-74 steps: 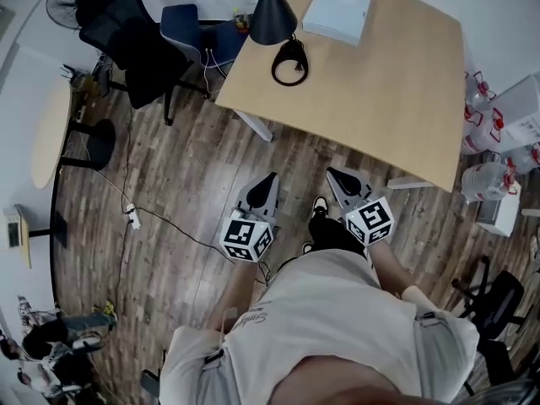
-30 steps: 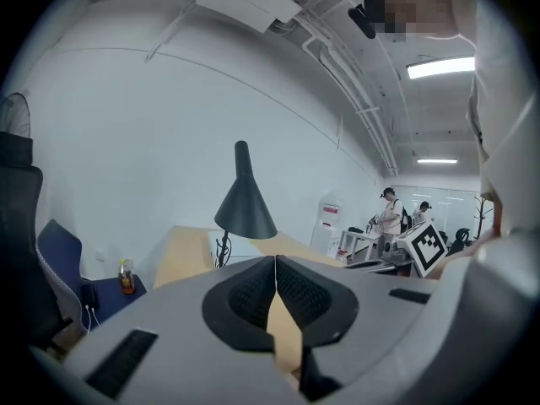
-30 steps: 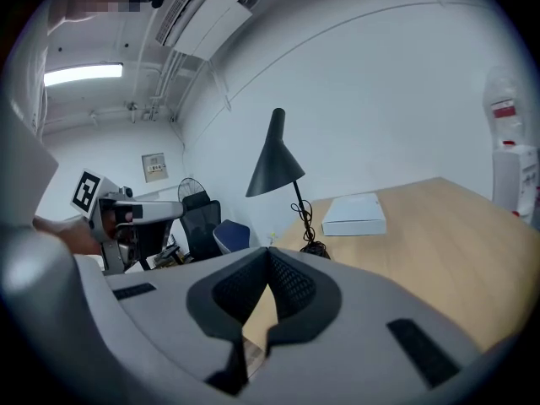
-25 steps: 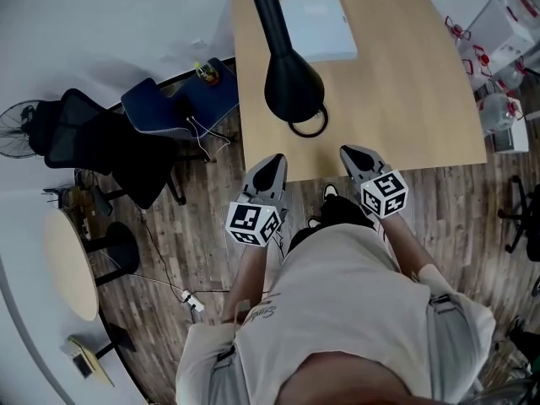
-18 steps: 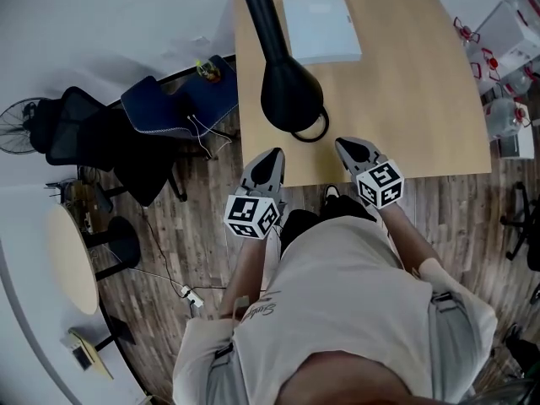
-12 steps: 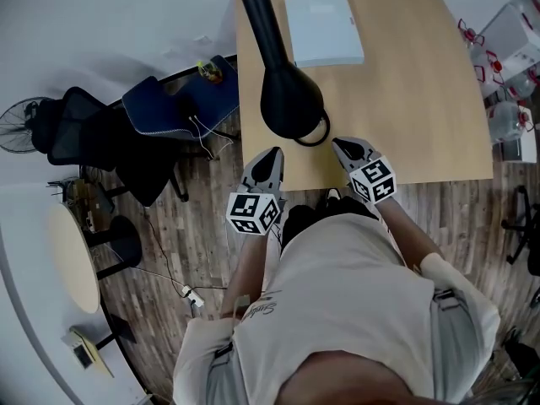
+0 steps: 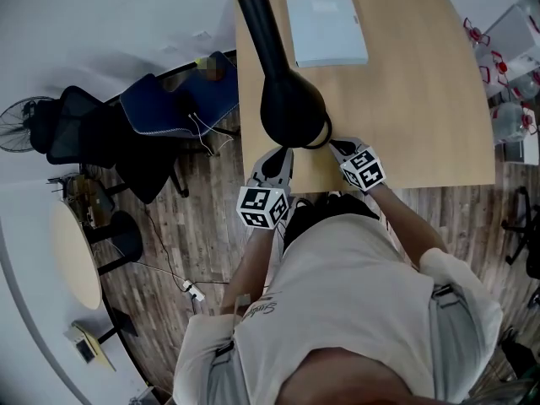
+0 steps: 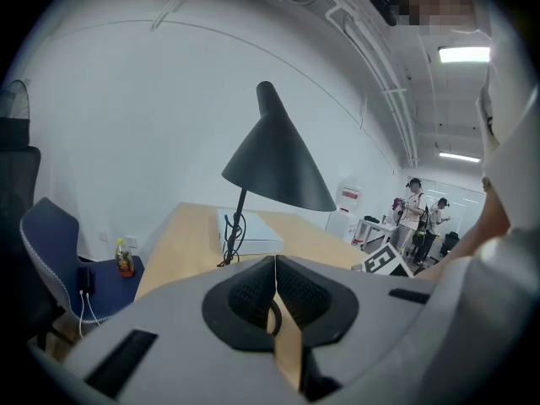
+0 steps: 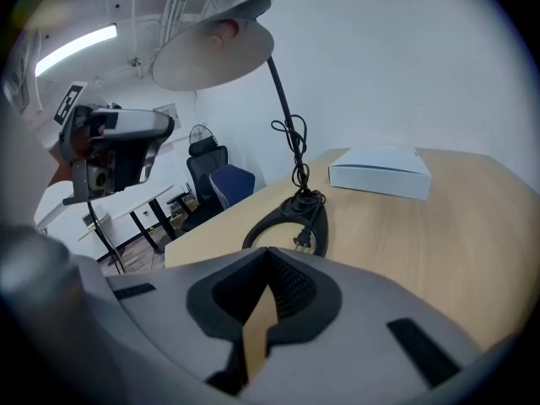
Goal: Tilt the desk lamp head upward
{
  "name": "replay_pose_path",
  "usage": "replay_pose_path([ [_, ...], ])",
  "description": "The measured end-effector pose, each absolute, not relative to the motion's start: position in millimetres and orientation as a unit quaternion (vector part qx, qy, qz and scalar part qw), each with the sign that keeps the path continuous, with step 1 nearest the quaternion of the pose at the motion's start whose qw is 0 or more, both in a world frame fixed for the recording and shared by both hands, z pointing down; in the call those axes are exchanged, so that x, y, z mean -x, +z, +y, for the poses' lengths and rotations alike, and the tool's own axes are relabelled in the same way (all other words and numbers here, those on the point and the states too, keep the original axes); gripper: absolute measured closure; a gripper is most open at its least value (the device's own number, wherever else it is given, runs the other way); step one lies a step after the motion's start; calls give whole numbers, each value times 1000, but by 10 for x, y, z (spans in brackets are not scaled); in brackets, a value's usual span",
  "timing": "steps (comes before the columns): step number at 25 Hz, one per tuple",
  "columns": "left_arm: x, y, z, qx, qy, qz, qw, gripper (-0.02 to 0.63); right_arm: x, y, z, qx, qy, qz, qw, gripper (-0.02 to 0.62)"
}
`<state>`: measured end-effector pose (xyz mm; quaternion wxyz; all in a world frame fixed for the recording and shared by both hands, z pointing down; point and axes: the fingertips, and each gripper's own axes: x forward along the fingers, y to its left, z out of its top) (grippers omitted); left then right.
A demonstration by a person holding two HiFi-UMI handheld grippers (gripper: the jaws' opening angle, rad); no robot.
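Office, wood floor. Desk [image 7: 405, 99]. Lamp [image 7: 291, 108] at front-left corner, shade facing down, not yet tilted. Box [image 7: 326, 28] at far edge. Left gripper [image 7: 278, 155], right gripper [image 7: 338, 146] flank lamp at front edge, both pinched closed, empty, likely staged for reach.

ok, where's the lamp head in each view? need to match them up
Head view: lamp head upper centre, a dark shade seen from above, over the near desk edge.
Left gripper view: lamp head at centre, a dark cone seen side-on.
Right gripper view: lamp head top left, pale underside showing.
Shared landmark: white box on the desk beyond the lamp, also and.
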<state>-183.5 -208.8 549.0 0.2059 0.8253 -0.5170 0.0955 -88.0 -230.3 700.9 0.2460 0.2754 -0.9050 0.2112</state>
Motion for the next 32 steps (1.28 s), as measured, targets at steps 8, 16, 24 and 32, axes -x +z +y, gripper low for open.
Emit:
replay_pose_path([
  [8,1734,5444,-2200,-829,90,-516,197,591,1034,7379,-2423,-251,170,-903,305,600],
  [16,1727,5371,-2215,-833,84,-514,186,591,1072,7621,-2410,-239,179,-884,360,600],
  [24,1717,5270,-2215,-841,81,-506,174,591,1152,7622,-2449,-240,199,-883,351,600],
  [32,1747,5185,-2193,-846,69,-505,157,591,1154,7604,-2450,-234,198,-878,368,600],
])
